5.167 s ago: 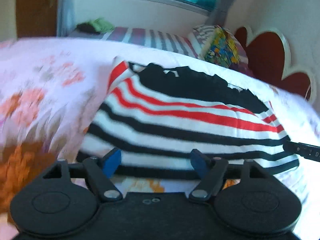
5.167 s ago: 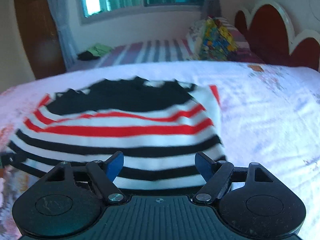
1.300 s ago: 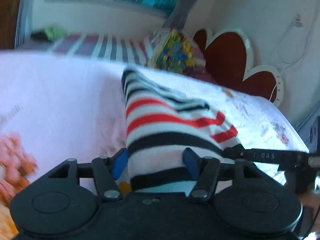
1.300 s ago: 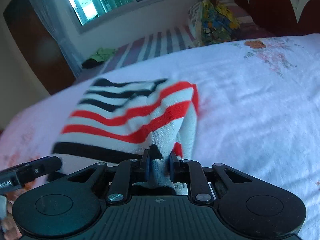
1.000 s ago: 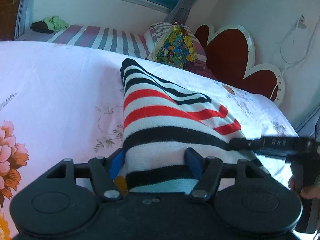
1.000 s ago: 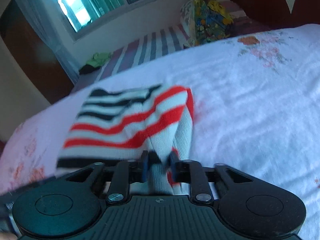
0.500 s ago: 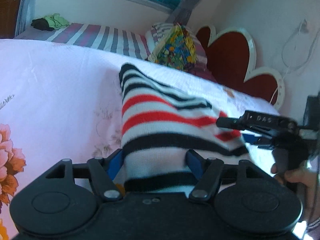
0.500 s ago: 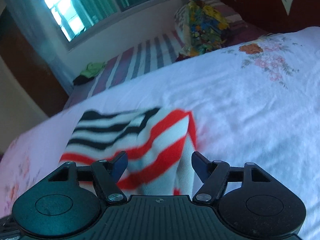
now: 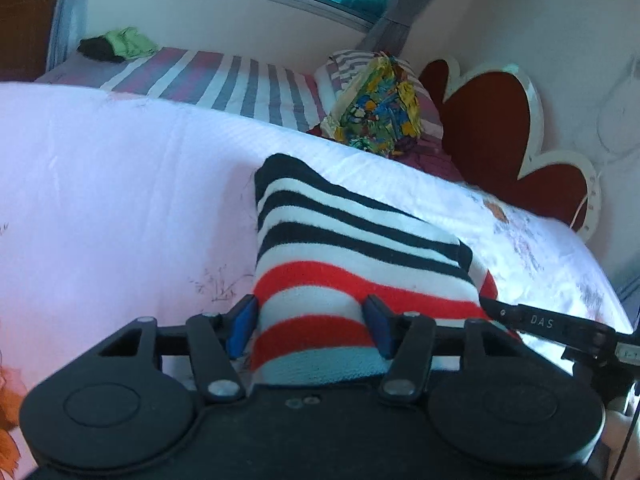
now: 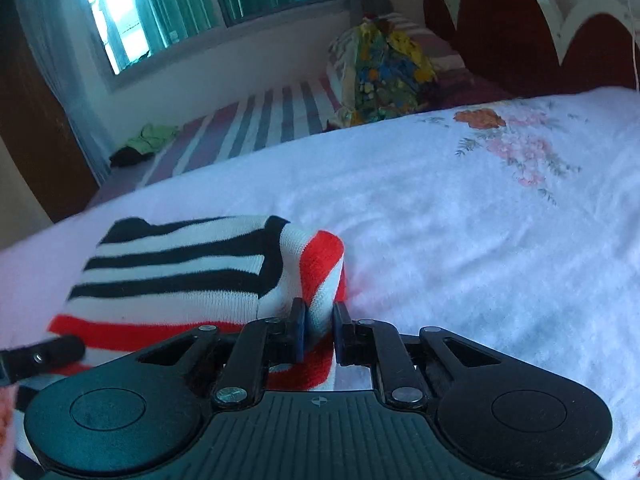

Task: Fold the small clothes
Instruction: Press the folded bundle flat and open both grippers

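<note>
Striped knit garment [image 9: 348, 264] — black, white and red bands — is lying folded into a thick bundle on the white floral bedsheet [image 9: 120, 184], its black-striped end pointing toward the far side of the bed and its red-striped end nearest both cameras.

Left gripper [image 9: 310, 326] is straddling the red-striped end; the jaws have just been closing in, and the blue pads [image 9: 242, 322] are sitting against both sides of the bundle, squeezing it across its width.

Right gripper [image 10: 318, 330] is working the bundle's right edge, where a red-and-white fold is standing up. Its jaws have just been closing too — they are now nearly together, pinching that narrow ridge of fabric between them. In the left wrist view its black finger is reaching in from the right, touching the bundle's lower right corner; part of a hand [image 9: 618, 424] is showing at the edge behind it.

Beyond the sheet: a second bed surface with a purple-and-white striped cover [image 9: 240, 84], a multicoloured patterned pillow [image 9: 380, 108] leaning near a dark red scalloped headboard [image 9: 492, 128], a small green and dark heap of cloth [image 9: 118, 46] at the far corner, and a window [image 10: 192, 4] with teal curtains.
</note>
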Available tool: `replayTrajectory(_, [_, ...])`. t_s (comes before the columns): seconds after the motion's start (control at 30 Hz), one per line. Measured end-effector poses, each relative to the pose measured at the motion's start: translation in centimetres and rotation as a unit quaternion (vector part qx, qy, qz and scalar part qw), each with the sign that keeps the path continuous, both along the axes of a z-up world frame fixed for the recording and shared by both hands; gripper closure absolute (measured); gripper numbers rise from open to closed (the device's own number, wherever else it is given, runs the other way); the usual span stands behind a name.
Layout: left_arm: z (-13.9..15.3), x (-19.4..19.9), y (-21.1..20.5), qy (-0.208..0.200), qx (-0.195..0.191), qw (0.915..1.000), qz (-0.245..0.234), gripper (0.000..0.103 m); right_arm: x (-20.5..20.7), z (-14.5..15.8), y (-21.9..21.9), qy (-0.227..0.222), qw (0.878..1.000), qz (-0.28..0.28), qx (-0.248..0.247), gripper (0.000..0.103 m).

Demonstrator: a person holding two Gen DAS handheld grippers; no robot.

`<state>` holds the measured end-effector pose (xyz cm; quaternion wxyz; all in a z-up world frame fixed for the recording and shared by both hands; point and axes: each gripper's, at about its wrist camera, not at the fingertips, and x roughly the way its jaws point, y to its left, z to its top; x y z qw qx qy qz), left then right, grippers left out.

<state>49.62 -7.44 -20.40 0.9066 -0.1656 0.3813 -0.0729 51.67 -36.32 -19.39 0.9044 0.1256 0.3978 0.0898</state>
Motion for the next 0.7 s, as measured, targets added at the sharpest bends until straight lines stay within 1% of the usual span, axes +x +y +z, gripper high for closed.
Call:
replayTrajectory(0.03, [0.4, -0.1, 0.1, -0.001, 0.002, 1.0000, -0.001, 0.048, -0.1, 0.5, -0.1, -0.007, 1.000, 0.000, -0.002, 0.090])
replayTrajectory(0.1, [1.5, -0.4, 0.0, -0.017, 0.017, 0.9997, -0.008, 0.051, -0.4, 1.8, -0.6, -0.023, 1.000, -0.002, 0.000, 0.089])
replayTrajectory(0.17, [2.3, 0.1, -0.3, -0.030, 0.030, 0.9991, -0.011, 0.051, -0.1, 2.7, -0.5, -0.034, 0.999, -0.002, 0.001, 0.087])
replayTrajectory(0.27, [2.3, 2.6, -0.2, -0.012, 0.016, 0.9998, 0.003, 0.051, 1.0, 3.6, 0.7, -0.045, 0.999, 0.007, -0.006, 0.087])
replayTrajectory(0.37, [1.4, 4.6, -0.1, 0.004, 0.017, 0.9997, 0.017, 0.051, 2.4, 3.6, 2.0, -0.047, 0.998, 0.025, -0.013, 0.087])
replayTrajectory(0.43, [0.5, 5.6, 0.0, 0.015, 0.010, 0.9995, 0.026, 0.051, 3.2, 2.6, 3.1, -0.044, 0.998, 0.041, -0.033, 0.087])
replayTrajectory(0.5, [-0.4, 6.1, 0.2, 0.023, 0.014, 0.9992, 0.030, 0.049, 4.2, 0.8, 3.7, -0.030, 0.996, 0.043, -0.071, 0.087])
replayTrajectory(0.53, [-0.9, 6.3, 0.2, 0.027, 0.016, 0.9990, 0.031, 0.049, 4.6, -0.2, 3.4, -0.023, 0.996, 0.042, -0.078, 0.087])
replayTrajectory(0.57, [-1.4, 6.3, 0.3, 0.029, 0.012, 0.9989, 0.034, 0.049, 4.7, -1.0, 2.9, -0.021, 0.996, 0.041, -0.070, 0.087])
replayTrajectory(0.63, [-1.6, 6.2, 0.3, 0.021, 0.013, 0.9990, 0.036, 0.049, 4.8, -1.6, 2.3, -0.031, 0.997, 0.041, -0.062, 0.089])
replayTrajectory(0.7, [-1.8, 6.1, 0.1, 0.015, 0.025, 0.9991, 0.032, 0.048, 4.6, -2.2, 2.5, -0.052, 0.993, 0.054, -0.086, 0.090])
